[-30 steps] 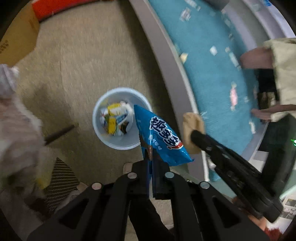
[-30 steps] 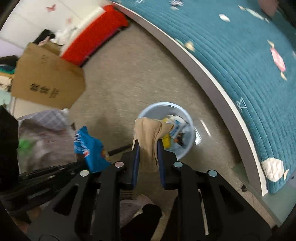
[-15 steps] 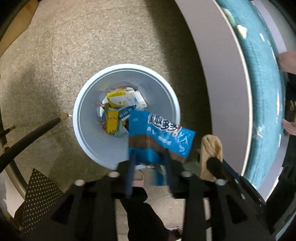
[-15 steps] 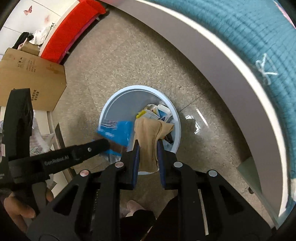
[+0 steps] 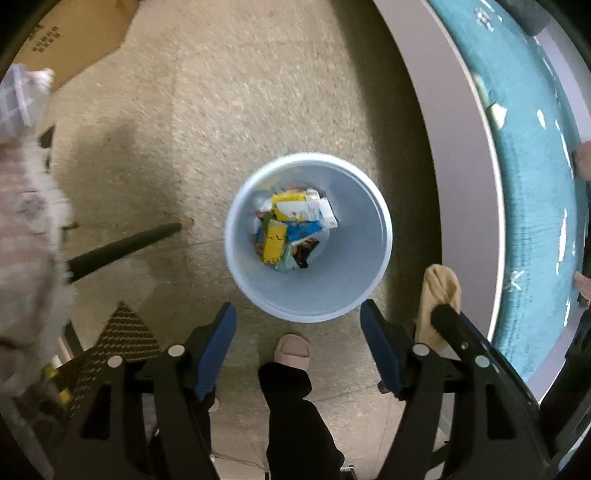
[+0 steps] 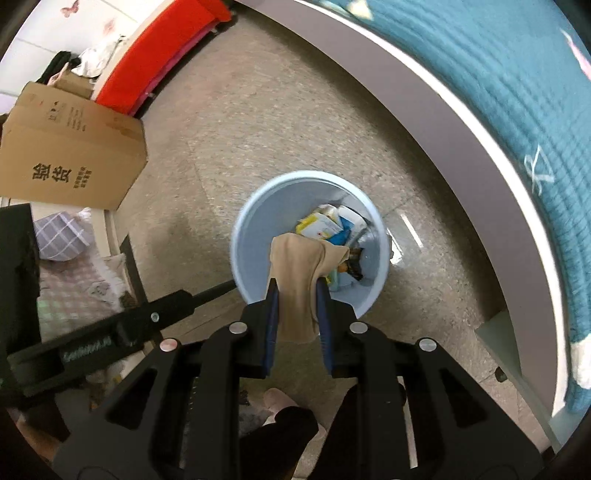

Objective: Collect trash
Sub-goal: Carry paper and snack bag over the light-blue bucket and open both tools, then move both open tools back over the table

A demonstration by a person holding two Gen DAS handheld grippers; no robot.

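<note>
Floor: cardboard box (image 6: 70,147) printed black; bin (image 6: 255,236) wrappers unreadable

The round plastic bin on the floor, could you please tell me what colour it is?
The round plastic bin is pale blue, clearest in the left wrist view.

A speckled beige floor (image 6: 258,122) is spreading out from the bed (image 6: 524,96), which is wearing a quilted teal cover above a pale grey frame. Well away from the bed, a cardboard box (image 6: 70,155) is standing by a red mat (image 6: 166,48) that is lying along the white wall (image 6: 48,22). Light is glinting off the floor just beside the bed frame.
</note>
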